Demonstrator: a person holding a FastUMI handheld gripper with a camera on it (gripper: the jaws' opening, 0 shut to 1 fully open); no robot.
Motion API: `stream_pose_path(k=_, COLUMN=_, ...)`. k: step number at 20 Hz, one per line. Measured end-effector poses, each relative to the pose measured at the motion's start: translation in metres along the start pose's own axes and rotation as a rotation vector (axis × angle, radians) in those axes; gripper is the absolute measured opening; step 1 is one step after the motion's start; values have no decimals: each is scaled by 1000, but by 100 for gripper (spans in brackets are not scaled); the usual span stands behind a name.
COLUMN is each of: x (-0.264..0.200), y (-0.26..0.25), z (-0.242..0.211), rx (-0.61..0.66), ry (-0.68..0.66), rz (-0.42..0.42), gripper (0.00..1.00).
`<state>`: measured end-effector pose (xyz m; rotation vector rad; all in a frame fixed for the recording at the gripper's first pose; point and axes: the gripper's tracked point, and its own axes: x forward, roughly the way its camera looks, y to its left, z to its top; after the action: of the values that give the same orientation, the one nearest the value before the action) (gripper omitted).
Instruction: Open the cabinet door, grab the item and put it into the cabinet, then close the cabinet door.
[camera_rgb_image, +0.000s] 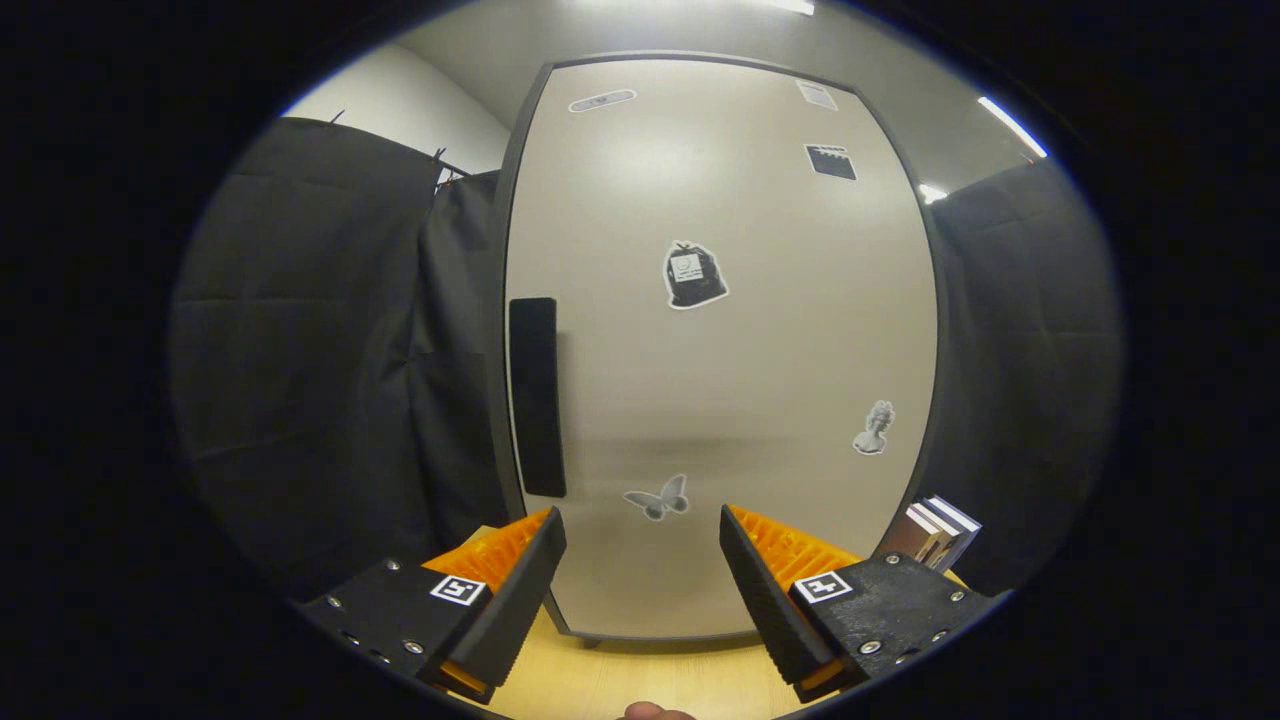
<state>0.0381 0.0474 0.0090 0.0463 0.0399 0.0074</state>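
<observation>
A tall pale cabinet door stands closed straight ahead of me, covered with a few stickers. Its dark vertical handle runs along the door's left side, just above my left finger. My gripper is open with nothing between its fingers, held a short way in front of the door's lower part. Beside the cabinet's lower right corner, beyond my right finger, stands a small stack of books on the wooden surface.
Black cloth walls close in on both sides of the cabinet. The cabinet rests on the light wooden surface, which reaches back toward me between the fingers. A fingertip of the person's hand peeks in below.
</observation>
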Motion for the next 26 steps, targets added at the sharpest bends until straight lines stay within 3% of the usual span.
stream_pose_path(k=6, x=43, y=38, z=18, rx=-14, ry=-15, rz=22, gripper=95)
stream_pose_path(k=8, x=55, y=42, z=20, rx=-23, ry=-2, rz=20, gripper=83)
stream_pose_path(k=13, x=65, y=52, z=16, rx=24, ry=33, rz=56, gripper=34)
stream_pose_path(k=19, x=63, y=54, z=14, rx=-22, ry=28, rz=145, gripper=24)
stream_pose_path(k=26, x=39, y=56, z=15, rx=-43, ry=42, rz=260, gripper=22)
